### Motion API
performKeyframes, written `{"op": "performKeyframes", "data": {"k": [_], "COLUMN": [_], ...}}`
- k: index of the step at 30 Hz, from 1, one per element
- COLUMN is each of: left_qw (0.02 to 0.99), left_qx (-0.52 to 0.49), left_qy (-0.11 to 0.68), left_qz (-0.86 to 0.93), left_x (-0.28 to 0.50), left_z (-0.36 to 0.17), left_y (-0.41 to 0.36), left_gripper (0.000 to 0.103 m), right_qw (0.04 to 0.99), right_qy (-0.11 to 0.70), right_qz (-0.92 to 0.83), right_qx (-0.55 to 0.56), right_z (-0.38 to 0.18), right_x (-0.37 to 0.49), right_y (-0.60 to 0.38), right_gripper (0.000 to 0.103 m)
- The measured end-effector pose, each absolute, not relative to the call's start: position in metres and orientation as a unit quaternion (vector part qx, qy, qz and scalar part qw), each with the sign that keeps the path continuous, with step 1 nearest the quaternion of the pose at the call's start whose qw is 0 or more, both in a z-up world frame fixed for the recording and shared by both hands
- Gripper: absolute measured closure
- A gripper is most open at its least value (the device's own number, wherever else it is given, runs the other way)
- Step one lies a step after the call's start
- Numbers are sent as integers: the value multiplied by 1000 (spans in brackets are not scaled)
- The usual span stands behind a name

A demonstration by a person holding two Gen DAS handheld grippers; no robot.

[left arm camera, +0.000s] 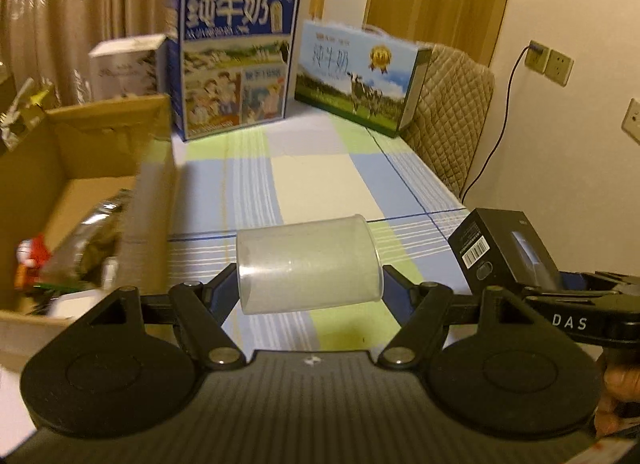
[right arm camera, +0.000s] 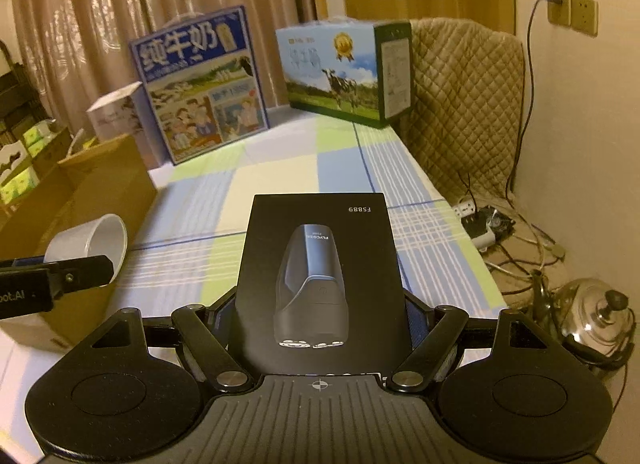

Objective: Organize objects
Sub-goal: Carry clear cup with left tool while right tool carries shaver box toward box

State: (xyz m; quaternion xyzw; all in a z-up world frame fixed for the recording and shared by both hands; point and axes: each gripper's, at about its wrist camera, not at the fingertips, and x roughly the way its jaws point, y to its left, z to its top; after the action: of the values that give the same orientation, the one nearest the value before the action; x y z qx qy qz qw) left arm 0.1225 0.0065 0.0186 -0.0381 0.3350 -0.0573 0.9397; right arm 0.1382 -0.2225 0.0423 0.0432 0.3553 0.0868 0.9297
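A translucent plastic cup (left arm camera: 308, 266) is pinched sideways between the jaws of the left gripper (left arm camera: 309, 284), above the checked worktop (left arm camera: 320, 168) and just right of the open cardboard box (left arm camera: 80, 168). A black shaver box (right arm camera: 320, 284) is clamped flat between the jaws of the right gripper (right arm camera: 320, 316).

Left gripper (left arm camera: 310, 276) clamping a translucent plastic cup (left arm camera: 308, 264) sideways above the checked tablecloth (left arm camera: 320, 168); open cardboard box (left arm camera: 80, 184) at left, contents blurred, possibly packets; black product box (left arm camera: 500, 252) at right.
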Motion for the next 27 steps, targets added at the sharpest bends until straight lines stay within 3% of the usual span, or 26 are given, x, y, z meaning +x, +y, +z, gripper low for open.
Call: {"op": "performKeyframes", "data": {"k": [10, 27], "left_qw": [947, 949], "left_qx": [-19, -28], "left_qy": [316, 314], "left_qz": [-44, -28], "left_x": [55, 6], "left_z": [60, 73], "left_y": [23, 47], "left_gripper": [33, 33], "right_qw": [933, 933], "right_qy": [342, 329], "right_qz": [113, 145], "right_qx": [28, 12], "right_z": [86, 107], "right_x": [80, 50], "right_y": [-190, -156], "right_gripper": [27, 27]}}
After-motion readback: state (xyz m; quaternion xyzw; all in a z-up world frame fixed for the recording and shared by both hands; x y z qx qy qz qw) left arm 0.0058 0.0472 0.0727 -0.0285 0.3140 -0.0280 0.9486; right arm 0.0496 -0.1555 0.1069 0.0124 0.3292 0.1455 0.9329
